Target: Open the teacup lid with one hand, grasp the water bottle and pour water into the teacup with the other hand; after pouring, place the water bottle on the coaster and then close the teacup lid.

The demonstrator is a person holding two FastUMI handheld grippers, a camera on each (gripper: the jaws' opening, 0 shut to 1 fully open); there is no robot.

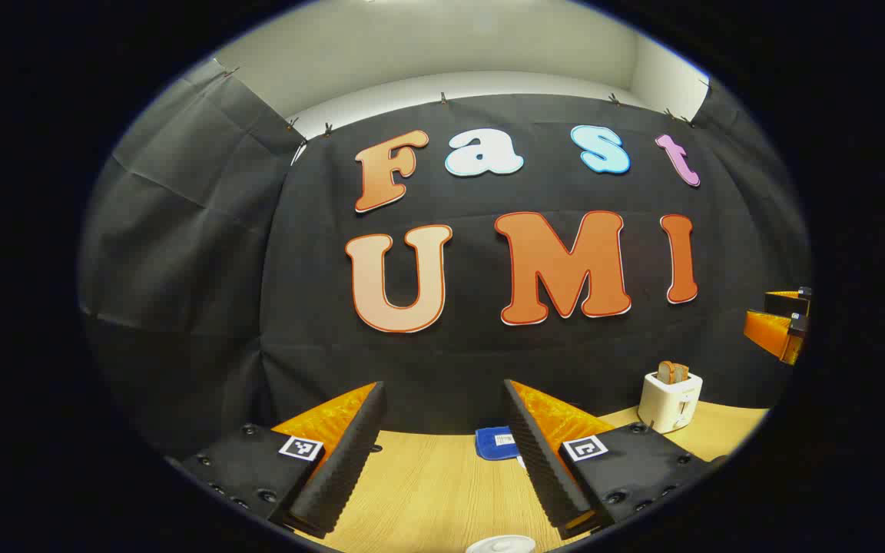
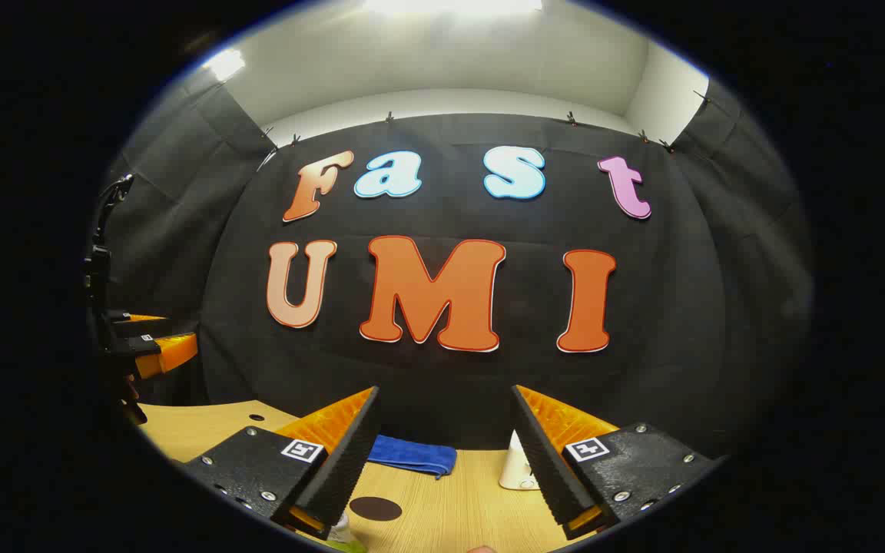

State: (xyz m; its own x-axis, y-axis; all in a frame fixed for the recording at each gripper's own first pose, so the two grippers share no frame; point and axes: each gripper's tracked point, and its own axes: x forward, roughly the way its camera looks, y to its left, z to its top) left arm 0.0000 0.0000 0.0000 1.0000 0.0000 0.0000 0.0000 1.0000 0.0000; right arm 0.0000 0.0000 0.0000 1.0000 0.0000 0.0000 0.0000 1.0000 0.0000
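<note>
In the left gripper view, my left gripper (image 1: 442, 385) is open above the wooden table (image 1: 427, 491), with nothing between its fingers. The white top of the teacup lid (image 1: 501, 544) peeks in at the bottom edge, below the fingers. In the right gripper view, my right gripper (image 2: 444, 389) is also open and empty. A dark round coaster (image 2: 375, 508) lies on the table just ahead of its left finger. The clear cap end of the water bottle (image 2: 343, 531) shows beside that finger at the bottom edge, mostly hidden. Each gripper appears at the far edge of the other's view.
A folded blue cloth (image 1: 496, 443) (image 2: 412, 455) lies at the table's back by the black wall. A white toaster (image 1: 670, 401) holding bread stands at the back right; in the right gripper view its body (image 2: 518, 467) is partly hidden behind the right finger.
</note>
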